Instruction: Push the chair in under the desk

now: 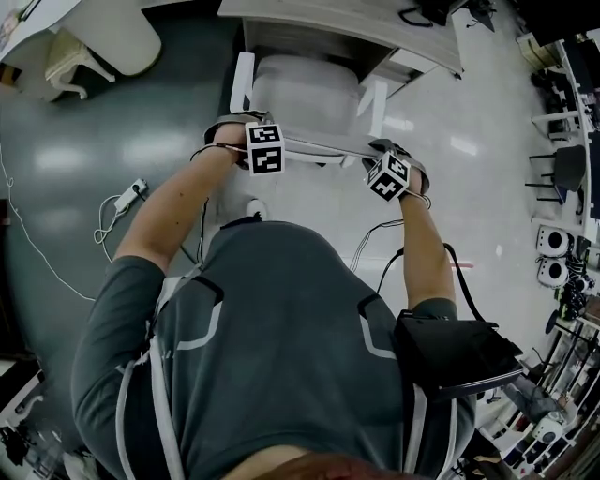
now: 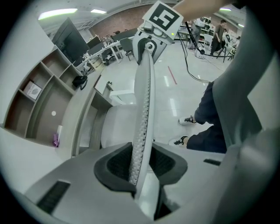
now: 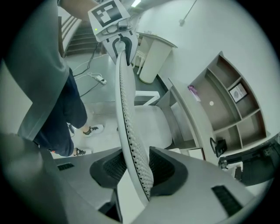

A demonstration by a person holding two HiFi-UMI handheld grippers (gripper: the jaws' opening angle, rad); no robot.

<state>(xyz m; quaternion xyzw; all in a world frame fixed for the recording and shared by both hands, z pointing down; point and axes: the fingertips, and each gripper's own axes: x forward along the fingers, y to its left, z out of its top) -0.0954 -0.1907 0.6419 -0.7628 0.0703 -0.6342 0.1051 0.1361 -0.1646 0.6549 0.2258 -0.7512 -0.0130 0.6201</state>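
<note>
Grey-shirted and bent forward, the person [image 1: 272,309] fills the bottom of the head view, both forearms stretched out ahead. The left gripper [image 1: 251,157] and the right gripper [image 1: 390,174] sit at opposite ends of the top edge of the backrest [image 1: 319,147] of a white chair [image 1: 305,89]. The chair faces the desk [image 1: 319,19]; the front of its seat seems to lie just beneath the desk's edge, though the steep angle makes that hard to judge. A power strip [image 1: 127,197] lies on the floor [image 1: 75,141] to the left, well apart from the chair.

From the left gripper view, the perforated backrest runs straight between the two dark pads, which are clamped on its rim. At the rim's far end the right gripper holds on beneath its marker cube. The seat [image 2: 116,127] is below, beside the desk, and an open shelf unit [image 2: 43,100] stands further left. The person's shoes [image 2: 183,140] are on the floor to the right.

The right gripper view mirrors this: its jaws are closed on the backrest rim, the left gripper grips the far end, and the seat sits against the desk at the right.
</note>
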